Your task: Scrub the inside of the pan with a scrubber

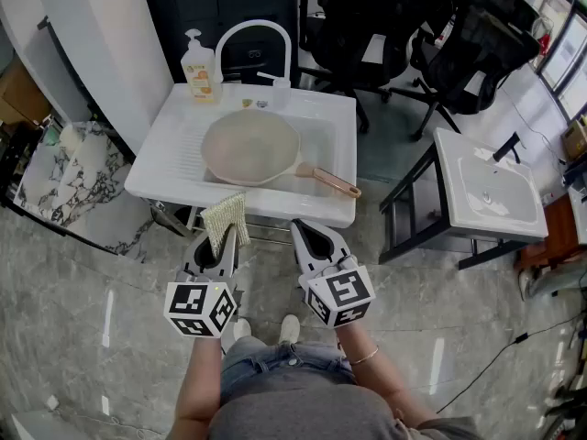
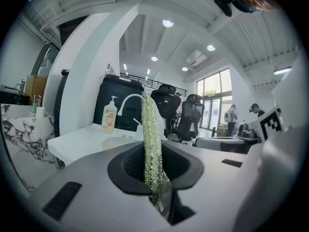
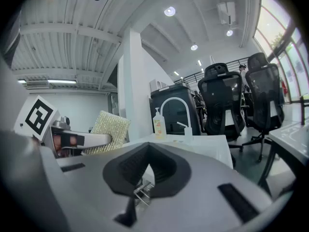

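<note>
A beige pan (image 1: 249, 147) with a copper-pink handle (image 1: 330, 182) lies in the white sink table (image 1: 165, 145), handle toward the right front. My left gripper (image 1: 227, 235) is shut on a yellow-green scrubber (image 1: 226, 218), held upright just short of the sink's front edge. In the left gripper view the scrubber (image 2: 151, 144) stands edge-on between the dark pads. My right gripper (image 1: 309, 236) hovers beside it, shut and empty. The right gripper view shows its jaws (image 3: 148, 153) closed, with the scrubber (image 3: 109, 129) off to the left.
A soap bottle (image 1: 200, 66) and a white arched faucet (image 1: 258, 37) stand at the sink's back. Black office chairs (image 1: 394, 21) are behind it. A second white basin on a dark frame (image 1: 486, 191) stands to the right, and a marble-patterned object (image 1: 69, 174) to the left.
</note>
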Demonstrator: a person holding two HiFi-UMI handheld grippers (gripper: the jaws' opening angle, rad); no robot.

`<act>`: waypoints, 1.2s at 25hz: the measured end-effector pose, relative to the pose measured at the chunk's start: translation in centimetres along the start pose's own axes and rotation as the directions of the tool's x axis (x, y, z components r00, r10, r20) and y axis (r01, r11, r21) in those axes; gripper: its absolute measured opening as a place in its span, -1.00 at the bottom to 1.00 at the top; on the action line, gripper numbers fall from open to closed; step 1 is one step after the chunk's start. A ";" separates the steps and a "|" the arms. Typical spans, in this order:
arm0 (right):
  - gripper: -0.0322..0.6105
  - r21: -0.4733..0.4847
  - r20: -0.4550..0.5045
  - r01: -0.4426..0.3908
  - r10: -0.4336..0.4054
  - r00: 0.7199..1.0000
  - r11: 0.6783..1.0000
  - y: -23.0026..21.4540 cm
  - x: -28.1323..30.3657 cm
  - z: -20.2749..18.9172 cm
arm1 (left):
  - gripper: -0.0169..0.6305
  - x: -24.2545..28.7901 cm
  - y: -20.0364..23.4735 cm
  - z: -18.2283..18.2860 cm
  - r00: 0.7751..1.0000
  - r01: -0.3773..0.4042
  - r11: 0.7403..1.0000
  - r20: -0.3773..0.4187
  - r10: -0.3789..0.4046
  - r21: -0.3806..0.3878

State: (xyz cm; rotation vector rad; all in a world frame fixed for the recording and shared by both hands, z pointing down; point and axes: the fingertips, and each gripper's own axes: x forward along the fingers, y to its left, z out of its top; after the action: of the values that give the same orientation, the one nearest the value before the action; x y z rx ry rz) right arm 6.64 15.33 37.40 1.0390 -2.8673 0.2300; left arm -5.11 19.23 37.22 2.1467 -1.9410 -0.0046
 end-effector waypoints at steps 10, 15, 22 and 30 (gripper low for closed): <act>-0.87 0.013 -0.009 -0.032 0.032 0.999 0.999 0.0 -1.2 -0.4 | -0.75 -0.5 -1.1 -0.2 1.000 -0.024 1.000 0.000 0.024 0.006; -0.87 0.014 -0.012 -0.055 0.055 0.998 0.998 -0.2 -1.7 -0.5 | -0.75 -0.5 -1.1 0.1 0.999 -0.038 0.999 0.010 0.038 0.001; -0.87 0.037 -0.010 -0.037 0.037 0.999 0.999 -1.4 -1.3 -0.8 | -0.75 0.9 -0.1 0.5 0.999 -0.046 0.999 -0.007 0.046 0.015; -0.87 0.072 -0.001 0.005 -0.005 1.000 0.997 -4.6 1.1 0.0 | -0.74 5.0 1.7 0.7 1.000 -0.005 1.000 -0.013 0.005 -0.027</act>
State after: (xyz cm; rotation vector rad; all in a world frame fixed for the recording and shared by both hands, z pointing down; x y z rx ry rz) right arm 8.81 11.14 38.10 1.0570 -2.8755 0.3361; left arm -6.29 14.03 37.71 2.1195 -1.9283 -0.0154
